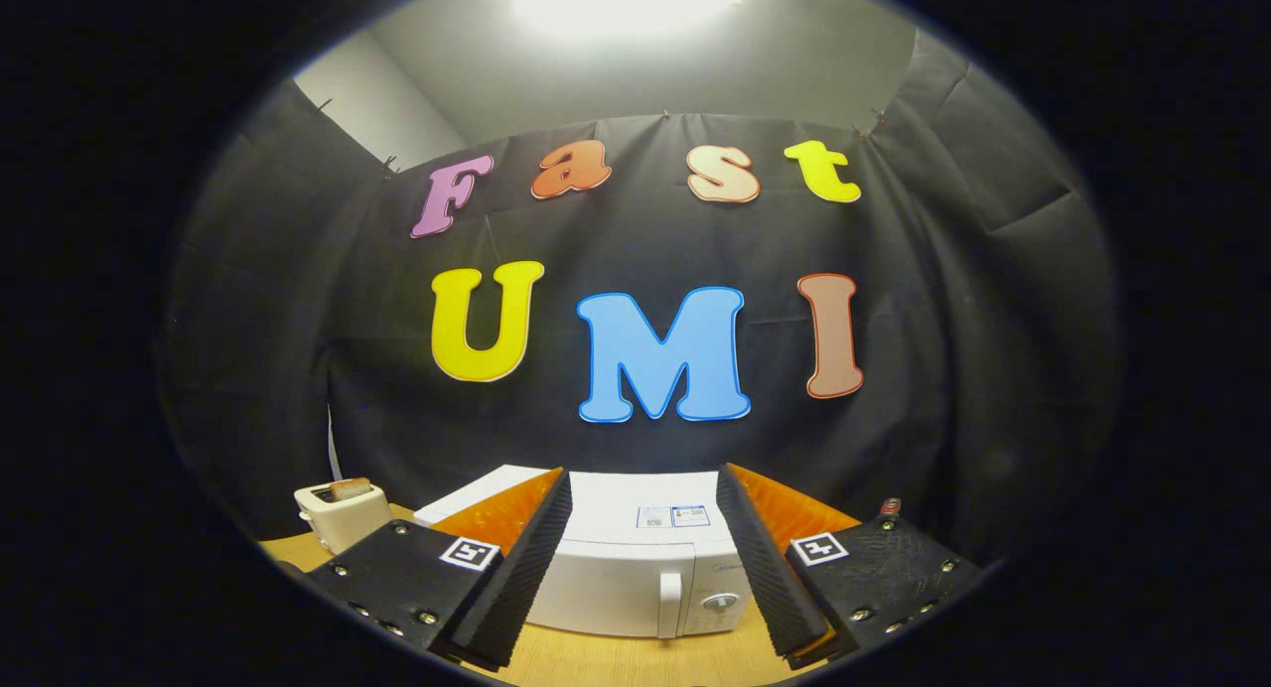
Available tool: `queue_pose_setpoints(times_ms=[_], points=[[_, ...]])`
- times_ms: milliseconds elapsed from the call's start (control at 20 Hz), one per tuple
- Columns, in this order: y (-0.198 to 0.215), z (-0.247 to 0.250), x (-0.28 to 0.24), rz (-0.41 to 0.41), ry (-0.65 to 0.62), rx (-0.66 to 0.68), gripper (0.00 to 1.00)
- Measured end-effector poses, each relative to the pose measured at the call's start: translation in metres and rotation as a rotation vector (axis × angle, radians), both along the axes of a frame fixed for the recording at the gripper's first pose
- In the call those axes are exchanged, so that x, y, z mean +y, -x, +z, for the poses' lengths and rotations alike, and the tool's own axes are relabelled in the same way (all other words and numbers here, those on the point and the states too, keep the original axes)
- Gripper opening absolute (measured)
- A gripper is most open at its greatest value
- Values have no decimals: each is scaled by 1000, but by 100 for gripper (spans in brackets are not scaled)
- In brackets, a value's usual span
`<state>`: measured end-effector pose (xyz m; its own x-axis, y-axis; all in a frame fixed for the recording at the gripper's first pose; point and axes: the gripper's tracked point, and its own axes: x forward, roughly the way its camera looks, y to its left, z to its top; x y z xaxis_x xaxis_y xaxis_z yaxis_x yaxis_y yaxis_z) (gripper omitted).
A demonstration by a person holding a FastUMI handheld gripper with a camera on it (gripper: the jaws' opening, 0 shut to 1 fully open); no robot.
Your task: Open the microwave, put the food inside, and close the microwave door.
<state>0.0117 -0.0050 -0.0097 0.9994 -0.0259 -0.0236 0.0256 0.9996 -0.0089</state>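
Note:
A white microwave [635,568] stands on the wooden table [616,659] straight ahead of me, seen from above and in front. Its door is closed, with a vertical white handle [671,604] and a round knob [722,602] to the right of it. My gripper [643,528] hovers in front of and above the microwave, open, with nothing between its fingers [531,558]. The microwave's front shows in the gap between the two fingers. I cannot make out the food.
A cream toaster [342,513] with a slice of toast [351,488] sticking out of it stands on the table to the left of the microwave. A small red and dark object [890,506] peeks out behind the right finger.

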Motion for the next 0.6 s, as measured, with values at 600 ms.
queue_pose_setpoints(times_ms=[600], points=[[-74,-87,-9,-26,-80,103,89]])
